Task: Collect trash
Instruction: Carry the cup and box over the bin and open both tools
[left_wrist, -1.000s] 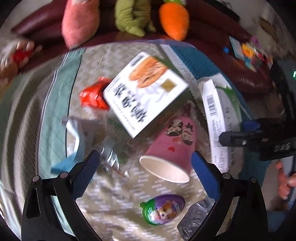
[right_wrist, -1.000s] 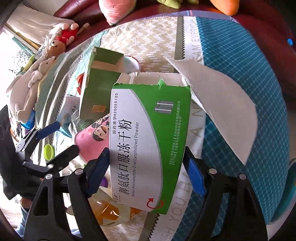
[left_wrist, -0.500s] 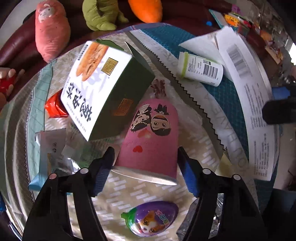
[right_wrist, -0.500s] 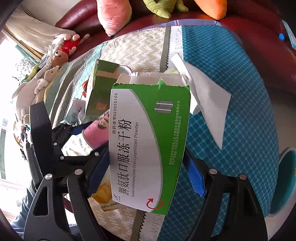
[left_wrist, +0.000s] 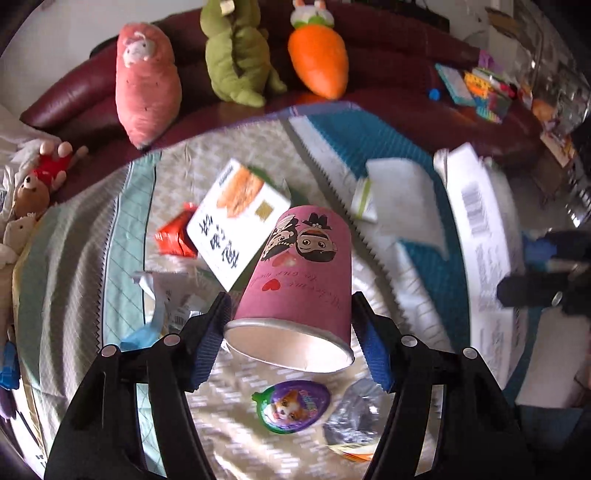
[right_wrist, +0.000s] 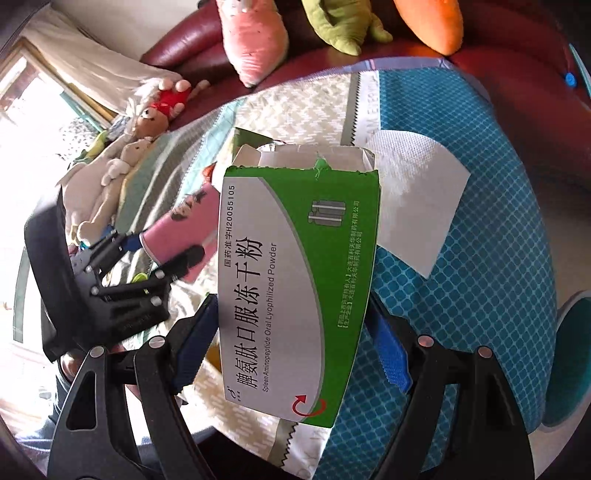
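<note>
Now, step: we hold a cup (left_wrist: 301, 273) in the left claw (left_wrist: 291, 332), a box (right_wrist: 295, 280) in the right claw (right_wrist: 291, 347).
Next: we need a bin; none shows.

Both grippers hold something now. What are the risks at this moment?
1. The left gripper squeezes the pink paper cup only near its open rim; thin paper may crumple or slip out.
2. The right gripper holds the green medicine box by its lower part, torn end open, so anything inside might fall out.
3. With both grippers full, the purple egg toy must wait.
</note>
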